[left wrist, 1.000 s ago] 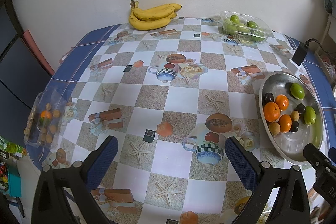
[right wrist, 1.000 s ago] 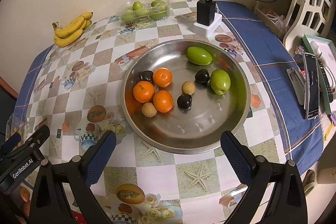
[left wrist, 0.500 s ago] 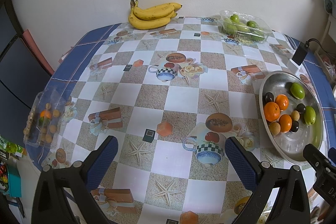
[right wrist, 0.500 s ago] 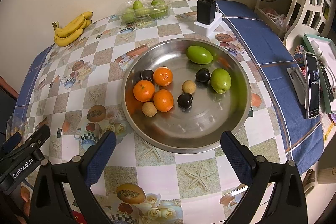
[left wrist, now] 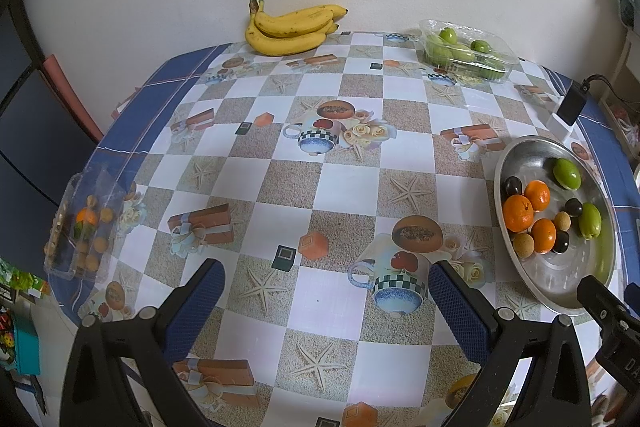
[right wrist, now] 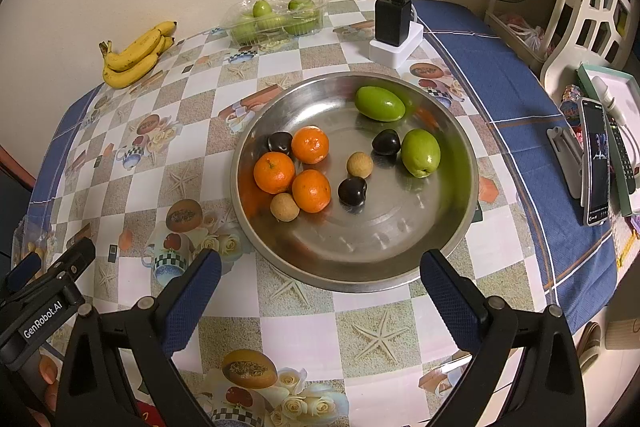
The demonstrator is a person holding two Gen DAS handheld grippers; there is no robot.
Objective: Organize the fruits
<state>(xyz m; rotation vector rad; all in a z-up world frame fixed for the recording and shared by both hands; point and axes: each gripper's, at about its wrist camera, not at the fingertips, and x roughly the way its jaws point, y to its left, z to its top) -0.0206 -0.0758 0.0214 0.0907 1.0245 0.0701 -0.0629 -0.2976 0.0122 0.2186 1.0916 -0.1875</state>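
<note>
Right wrist view shows mixed fruit loose in the pan (right wrist: pixel 460 223), likely awaiting sorting, with right gripper (right wrist: pixel 320 279) and left gripper (left wrist: pixel 326 289) both hovering agape, empty.

Desk cloth (left wrist: pixel 308 187) checkered white-tan, blue border; bananas (left wrist: pixel 292 31) yellow; metal tray (right wrist: pixel 400 259) silver; tangerines (right wrist: pixel 274 173) orange.

Clear fruit tray (left wrist: pixel 82 223) contents blurry (perhaps small oranges); phone (right wrist: pixel 597 163) screen unreadable.
</note>
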